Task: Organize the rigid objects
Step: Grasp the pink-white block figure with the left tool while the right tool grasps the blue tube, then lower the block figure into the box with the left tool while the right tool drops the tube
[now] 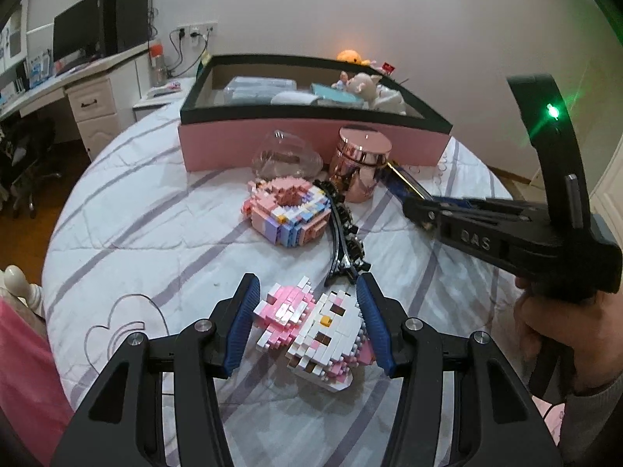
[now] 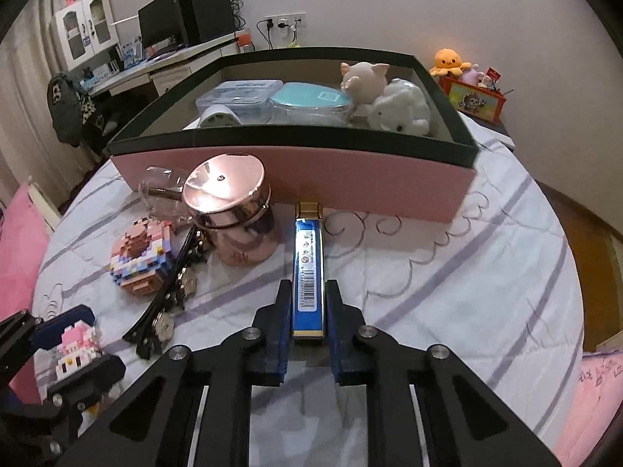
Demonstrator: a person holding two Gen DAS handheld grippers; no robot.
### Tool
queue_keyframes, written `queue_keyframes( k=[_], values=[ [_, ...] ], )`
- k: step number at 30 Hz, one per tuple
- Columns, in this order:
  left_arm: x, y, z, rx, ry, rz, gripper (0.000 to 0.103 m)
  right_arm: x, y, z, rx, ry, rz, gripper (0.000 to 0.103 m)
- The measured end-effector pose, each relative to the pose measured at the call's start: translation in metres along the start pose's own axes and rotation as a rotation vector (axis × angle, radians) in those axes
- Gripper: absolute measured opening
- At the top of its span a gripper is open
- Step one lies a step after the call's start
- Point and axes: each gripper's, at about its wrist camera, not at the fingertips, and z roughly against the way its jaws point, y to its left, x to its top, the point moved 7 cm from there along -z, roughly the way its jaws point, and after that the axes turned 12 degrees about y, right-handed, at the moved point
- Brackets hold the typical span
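Between the right tool's (image 2: pixel 307 311) pinching pads, blue box (image 2: pixel 308 268) points lengthwise toward pink bin (image 2: pixel 350 183).

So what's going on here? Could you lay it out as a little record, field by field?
Setting: quilted bed
Left gripper: open, fingers either side of the pink-and-white brick cat
Right gripper: shut on the blue slim box
Storage: pink box, already holding containers and plush toys
Lying on the bed: brick donut, rose-gold jar, black hair clips
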Motion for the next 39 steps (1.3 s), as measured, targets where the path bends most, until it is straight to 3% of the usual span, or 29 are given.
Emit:
queue_keyframes(
  k=[14,28,39],
  values=[
    [0.023,0.012,0.032,0.023,-0.087,0.007,0.053,0.003,0.005,0.053,0.046,-0.093,-0.008,0.015],
    [0.054,0.022,0.052,0.043,-0.155,0.001,0.053,0.014,0.005,0.075,0.057,-0.142,0.003,0.015],
    [0.119,0.028,0.066,0.064,-0.241,-0.008,0.053,0.056,0.012,0.111,0.048,-0.243,0.047,0.015]
  ],
)
